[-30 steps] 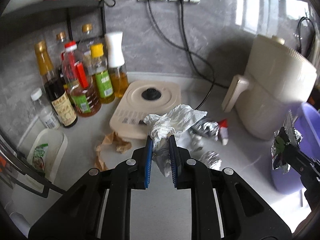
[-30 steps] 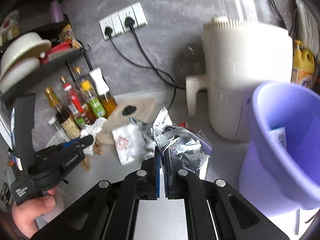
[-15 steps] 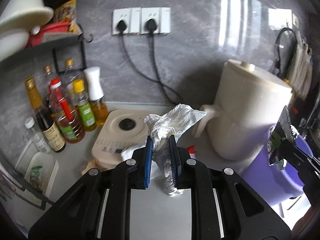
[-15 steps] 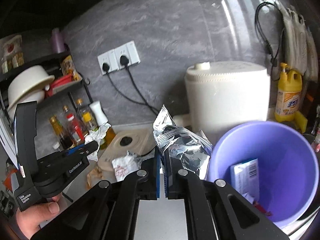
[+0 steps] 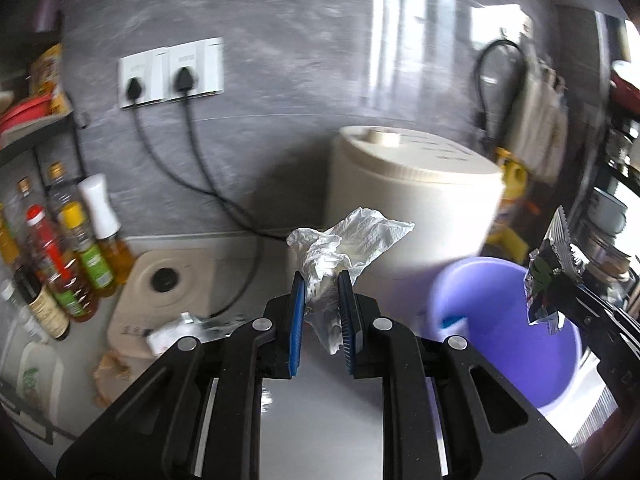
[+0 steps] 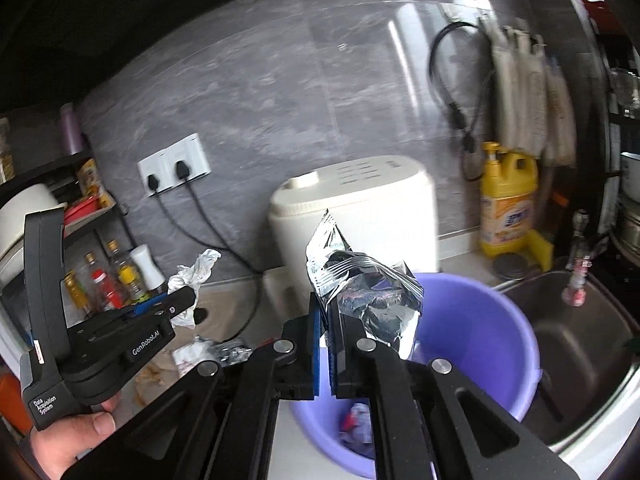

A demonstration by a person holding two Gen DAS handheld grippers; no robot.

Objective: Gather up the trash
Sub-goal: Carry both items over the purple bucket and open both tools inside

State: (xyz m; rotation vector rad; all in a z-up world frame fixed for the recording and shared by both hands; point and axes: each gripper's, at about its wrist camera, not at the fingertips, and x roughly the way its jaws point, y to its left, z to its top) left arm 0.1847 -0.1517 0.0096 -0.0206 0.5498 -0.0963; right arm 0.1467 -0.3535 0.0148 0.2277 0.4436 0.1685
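My left gripper (image 5: 322,292) is shut on a crumpled white tissue (image 5: 344,244) and holds it in the air, left of the purple bucket (image 5: 516,320). It also shows in the right wrist view (image 6: 176,304) with the tissue (image 6: 196,272). My right gripper (image 6: 327,320) is shut on a silver foil snack bag (image 6: 364,292) and holds it above the purple bucket's rim (image 6: 500,316). The bag also shows at the right of the left wrist view (image 5: 548,280). Some trash lies inside the bucket (image 6: 358,428).
A cream cooker (image 5: 408,196) stands behind the bucket. More wrappers (image 5: 180,328) lie on the counter by a cream scale (image 5: 168,288). Sauce bottles (image 5: 60,264) stand at the left. A sink (image 6: 576,336) and a yellow detergent jug (image 6: 508,200) are at the right.
Both grippers have risen and moved right with their trash. The foil bag is now over the bucket, and the tissue has come closer to it.
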